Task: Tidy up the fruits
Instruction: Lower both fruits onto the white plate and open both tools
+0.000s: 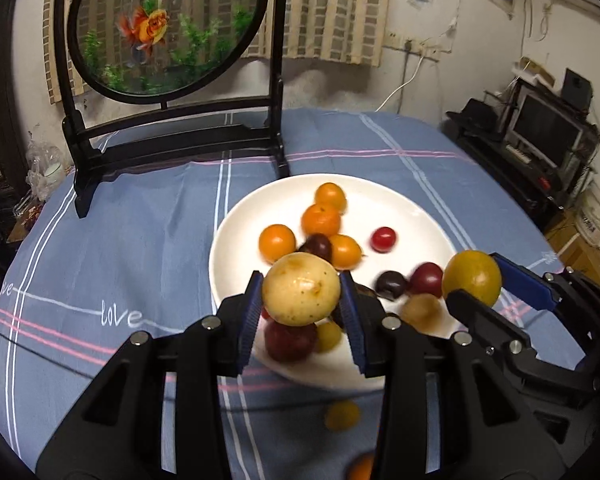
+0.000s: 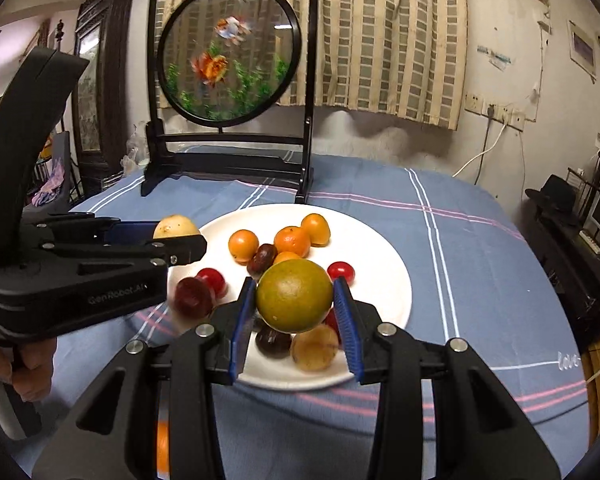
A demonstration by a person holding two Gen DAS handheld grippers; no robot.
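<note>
A white plate [image 1: 240, 232] [image 2: 380, 272] on the blue tablecloth holds several small orange fruits [image 1: 320, 219] [image 2: 292, 240], red and dark purple ones [image 1: 383, 239] [image 2: 192, 296]. My left gripper [image 1: 302, 304] is shut on a pale yellow speckled fruit [image 1: 301, 288], held above the plate's near rim; the same fruit [image 2: 176, 227] shows at the left in the right wrist view. My right gripper [image 2: 295, 304] is shut on a yellow-green round fruit [image 2: 294, 296] above the plate, seen in the left wrist view as the yellow-green fruit [image 1: 472, 276] at the right.
A black-framed round screen with painted goldfish [image 1: 168, 28] [image 2: 228, 60] stands at the table's far side. Loose orange fruits [image 1: 342, 415] [image 2: 162, 446] lie on the cloth near the front. A person's hand [image 2: 24, 364] grips the left tool. Shelves with a monitor [image 1: 548, 132] stand right.
</note>
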